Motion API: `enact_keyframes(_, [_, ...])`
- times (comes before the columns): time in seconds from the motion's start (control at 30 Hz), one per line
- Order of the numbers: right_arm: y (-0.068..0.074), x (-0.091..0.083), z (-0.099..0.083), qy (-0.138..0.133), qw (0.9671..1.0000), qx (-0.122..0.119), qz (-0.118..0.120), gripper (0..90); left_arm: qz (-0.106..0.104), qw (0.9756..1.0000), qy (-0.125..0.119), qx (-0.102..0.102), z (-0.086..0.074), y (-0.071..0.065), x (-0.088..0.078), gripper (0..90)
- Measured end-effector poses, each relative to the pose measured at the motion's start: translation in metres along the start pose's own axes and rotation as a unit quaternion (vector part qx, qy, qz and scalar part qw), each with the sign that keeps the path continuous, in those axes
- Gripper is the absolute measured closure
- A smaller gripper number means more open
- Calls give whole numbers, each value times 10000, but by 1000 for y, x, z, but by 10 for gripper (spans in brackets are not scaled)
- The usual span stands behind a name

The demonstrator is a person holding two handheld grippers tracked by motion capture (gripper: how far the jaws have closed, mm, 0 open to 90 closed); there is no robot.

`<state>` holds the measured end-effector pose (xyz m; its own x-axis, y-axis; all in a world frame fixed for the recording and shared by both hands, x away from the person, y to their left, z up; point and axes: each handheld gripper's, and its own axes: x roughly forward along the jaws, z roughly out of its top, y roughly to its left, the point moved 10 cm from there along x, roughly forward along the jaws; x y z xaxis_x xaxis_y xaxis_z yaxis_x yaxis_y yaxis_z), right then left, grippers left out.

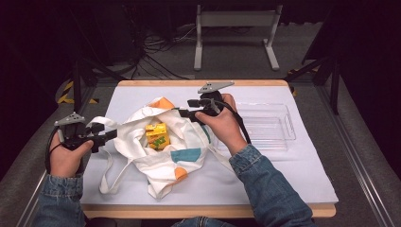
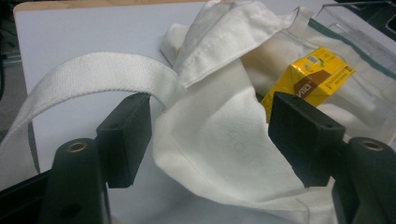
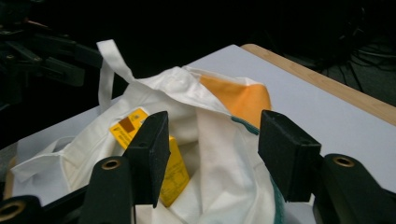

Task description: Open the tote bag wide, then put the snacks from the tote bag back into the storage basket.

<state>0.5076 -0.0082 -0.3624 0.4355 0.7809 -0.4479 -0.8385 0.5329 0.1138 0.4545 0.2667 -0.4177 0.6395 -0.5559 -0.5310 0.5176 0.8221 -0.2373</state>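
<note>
Table (image 1: 283, 175) | tote bag (image 1: 156, 163), carton (image 1: 157, 135) inside | both tongs open

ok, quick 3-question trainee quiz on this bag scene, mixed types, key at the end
1. True or false: the yellow carton lies inside the open tote bag.
2. Multiple choice: what sits on the table to the right of the bag in the high view? A) a clear plastic tray B) a metal bowl C) a stack of books
3. Fill in: the left claw has its jaws ____, with bag cloth between them but not pinched.

Key: 1 true; 2 A; 3 open
</note>
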Motion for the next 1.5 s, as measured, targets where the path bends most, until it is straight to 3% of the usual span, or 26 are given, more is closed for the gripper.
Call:
enact_keyframes(0.03, [0, 0, 0, 0, 10000, 0, 0, 430, -5, 10000, -50, 10, 1, -1, -2, 294])
enact_keyframes(0.1, [10, -1, 5, -142, 9994, -184, 253, 412, -180, 9997, -173, 32, 5, -5, -7, 250])
enact_keyframes(0.13, [14, -1, 7, -192, 9989, -259, 338, 402, -410, 9986, -317, 38, 10, -12, -13, 247])
enact_keyframes(0.4, [32, 3, 16, -459, 9946, -472, 803, 326, -340, 9979, -520, 188, 17, -18, -24, 219])
enact_keyframes(0.5, [34, 7, 16, -545, 9932, -276, 995, 301, -593, 9961, -651, 31, 20, -23, -24, 214])
enact_keyframes(0.63, [34, 11, 17, -632, 9926, -251, 1002, 272, -622, 9952, -752, -32, 24, -24, -25, 208])
enact_keyframes(0.83, [40, 30, 4, -369, 9935, -646, 857, 230, -610, 9949, -797, 24, 28, -28, -24, 202])
enact_keyframes(0.93, [42, 40, -1, -386, 9940, -612, 821, 209, -716, 9941, -809, -20, 28, -29, -23, 202])
enact_keyframes(1.5, [48, 80, -33, -152, 9938, -594, 927, 184, -750, 9959, -496, -99, 18, -27, -10, 186])
